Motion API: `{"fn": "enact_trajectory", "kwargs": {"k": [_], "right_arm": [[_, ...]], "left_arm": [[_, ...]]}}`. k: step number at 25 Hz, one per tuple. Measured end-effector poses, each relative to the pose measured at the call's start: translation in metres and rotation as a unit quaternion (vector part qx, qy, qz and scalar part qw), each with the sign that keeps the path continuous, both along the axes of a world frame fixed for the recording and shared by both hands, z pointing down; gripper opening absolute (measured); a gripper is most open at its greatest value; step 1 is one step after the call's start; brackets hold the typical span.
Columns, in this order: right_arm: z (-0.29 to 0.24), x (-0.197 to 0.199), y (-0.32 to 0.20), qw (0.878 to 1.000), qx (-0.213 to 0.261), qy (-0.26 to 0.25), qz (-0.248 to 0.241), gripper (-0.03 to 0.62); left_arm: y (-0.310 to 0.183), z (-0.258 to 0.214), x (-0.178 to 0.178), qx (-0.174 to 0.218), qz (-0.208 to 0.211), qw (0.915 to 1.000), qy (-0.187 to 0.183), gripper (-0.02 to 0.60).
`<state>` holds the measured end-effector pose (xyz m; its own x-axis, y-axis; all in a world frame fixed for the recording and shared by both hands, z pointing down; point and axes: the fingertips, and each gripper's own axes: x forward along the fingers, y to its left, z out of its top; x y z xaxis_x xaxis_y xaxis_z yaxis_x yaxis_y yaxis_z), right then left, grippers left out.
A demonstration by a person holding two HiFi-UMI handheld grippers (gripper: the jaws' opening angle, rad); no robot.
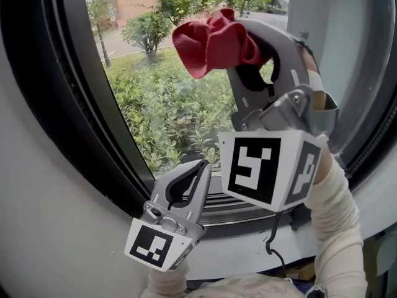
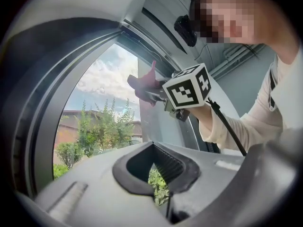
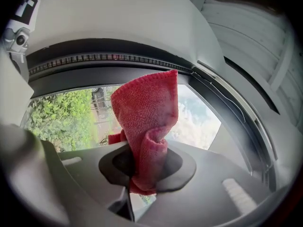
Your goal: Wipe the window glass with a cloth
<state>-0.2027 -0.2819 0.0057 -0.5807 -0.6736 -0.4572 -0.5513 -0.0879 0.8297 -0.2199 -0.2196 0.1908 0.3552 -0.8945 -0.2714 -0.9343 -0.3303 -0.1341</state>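
A red cloth [image 1: 214, 41] is bunched at the tip of my right gripper [image 1: 248, 45], which is shut on it and held up against the window glass [image 1: 167, 98]. In the right gripper view the cloth [image 3: 147, 126] stands up from the closed jaws in front of the pane [image 3: 199, 117]. From the left gripper view the same cloth [image 2: 144, 85] shows small, ahead of the right gripper's marker cube. My left gripper [image 1: 201, 166] is lower, near the bottom of the pane, shut with nothing between its jaws.
A black rubber frame [image 1: 80, 92] curves round the glass, with a ribbed sill [image 1: 229, 207] below. White wall [image 1: 49, 216] lies left of the frame. Bushes and a street show outside. A cable [image 1: 273, 238] hangs from the right gripper.
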Motion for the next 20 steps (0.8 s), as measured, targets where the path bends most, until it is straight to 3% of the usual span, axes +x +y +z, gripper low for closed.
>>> {"fn": "enact_trajectory", "kwargs": {"k": [5,12,20], "right_arm": [[0.032,0.008,-0.003,1.000,-0.026,0.003,0.003,0.106],[0.090,0.021,-0.007,0.995,-0.104,0.007,0.006,0.107],[0.101,0.029,-0.013,0.979,-0.191,-0.056,-0.047,0.114]], "left_arm": [[0.001,-0.008,-0.003,0.012,-0.011,0.9998,-0.007,0.002],[0.015,-0.010,0.006,0.007,-0.007,0.9999,-0.003,0.001],[0.022,-0.003,0.017,0.000,0.000,1.0000,-0.004,0.002]]}}
